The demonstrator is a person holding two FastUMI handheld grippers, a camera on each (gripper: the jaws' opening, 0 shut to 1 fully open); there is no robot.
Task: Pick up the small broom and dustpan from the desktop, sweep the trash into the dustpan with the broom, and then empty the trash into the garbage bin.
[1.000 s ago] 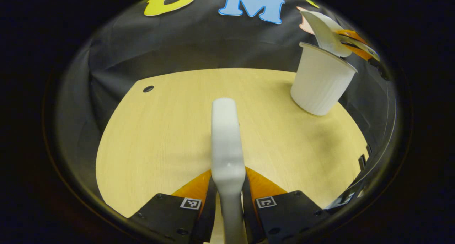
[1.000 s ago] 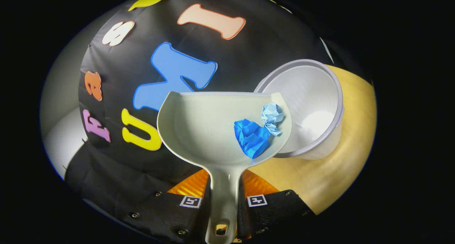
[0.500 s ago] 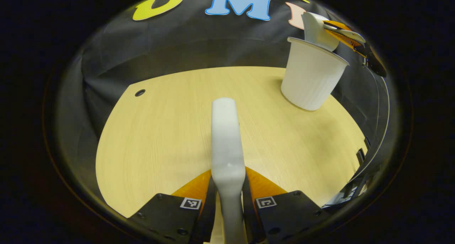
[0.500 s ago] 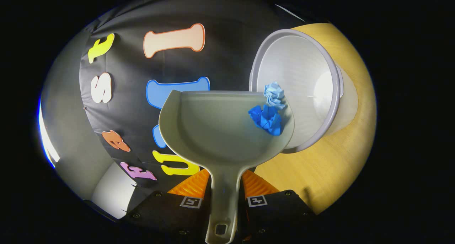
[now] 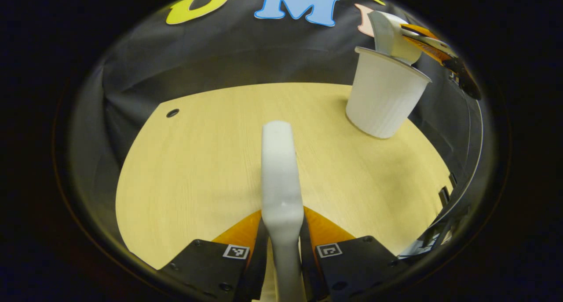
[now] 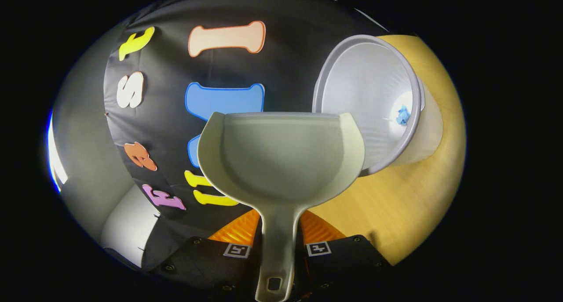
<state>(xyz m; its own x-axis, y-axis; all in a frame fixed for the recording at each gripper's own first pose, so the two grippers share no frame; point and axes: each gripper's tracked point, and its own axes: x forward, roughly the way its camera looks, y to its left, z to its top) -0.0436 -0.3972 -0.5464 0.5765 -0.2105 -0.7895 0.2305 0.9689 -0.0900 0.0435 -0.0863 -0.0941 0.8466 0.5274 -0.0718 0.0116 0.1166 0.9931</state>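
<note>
My right gripper point(image 6: 279, 226) is shut on the handle of the pale dustpan point(image 6: 281, 157), which is tilted sideways with its right corner over the mouth of the white garbage bin point(image 6: 367, 86). The pan's scoop is bare. Blue crumpled paper point(image 6: 402, 115) lies at the bottom of the bin. My left gripper point(image 5: 281, 223) is shut on the white broom point(image 5: 279, 170), whose handle end points out over the wooden desktop point(image 5: 198, 170). From the left gripper view, the bin point(image 5: 383, 99) stands upright at the far right with the dustpan point(image 5: 389, 36) and right gripper point(image 5: 433, 42) above its rim.
A small dark hole point(image 5: 172, 113) sits near the desktop's far left corner. Black cloth walls close in behind and to the right of the bin. The desk's right edge point(image 5: 444, 192) runs close to the bin.
The two blue paper balls slid off the dustpan's right corner into the bin, leaving the pan bare. The left gripper and broom barely moved.
</note>
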